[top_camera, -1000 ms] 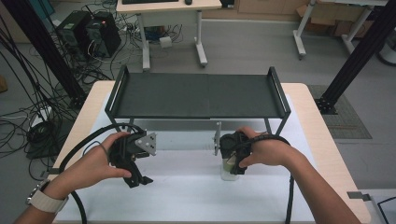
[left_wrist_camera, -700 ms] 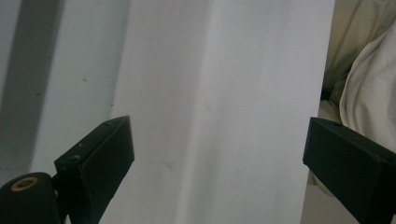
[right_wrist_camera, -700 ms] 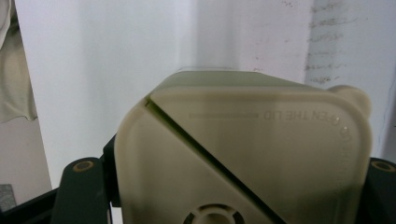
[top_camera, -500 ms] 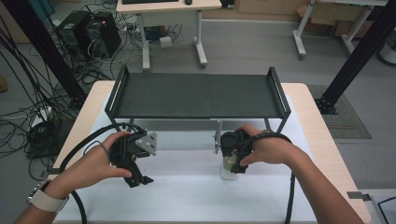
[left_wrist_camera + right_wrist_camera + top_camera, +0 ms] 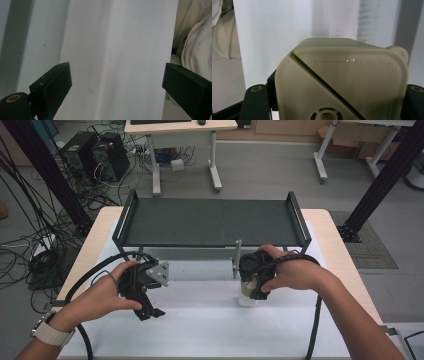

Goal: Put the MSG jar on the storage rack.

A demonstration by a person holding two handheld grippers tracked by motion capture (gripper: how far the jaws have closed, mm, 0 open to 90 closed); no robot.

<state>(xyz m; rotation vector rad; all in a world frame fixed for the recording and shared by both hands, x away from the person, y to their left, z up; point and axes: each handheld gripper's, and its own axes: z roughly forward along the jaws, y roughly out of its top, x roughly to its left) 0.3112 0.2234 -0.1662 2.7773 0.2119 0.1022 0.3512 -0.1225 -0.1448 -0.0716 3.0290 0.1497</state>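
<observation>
Right gripper (image 5: 254, 282): jaws closed against the sides of a cream plastic container (image 5: 342, 82), held just above or on the white table cover (image 5: 210, 320); contact with the cover cannot be told. A diagonal lid seam and raised lettering are seen on the container's top in the right gripper view. It is judged light, rigid and smooth, so slip is likely; the flat side walls below the lid are judged the best hold. Left gripper (image 5: 145, 302): jaws wide apart, nothing between them, well apart to the side. Beyond both, a dark rack (image 5: 210, 222) is seen.
</observation>
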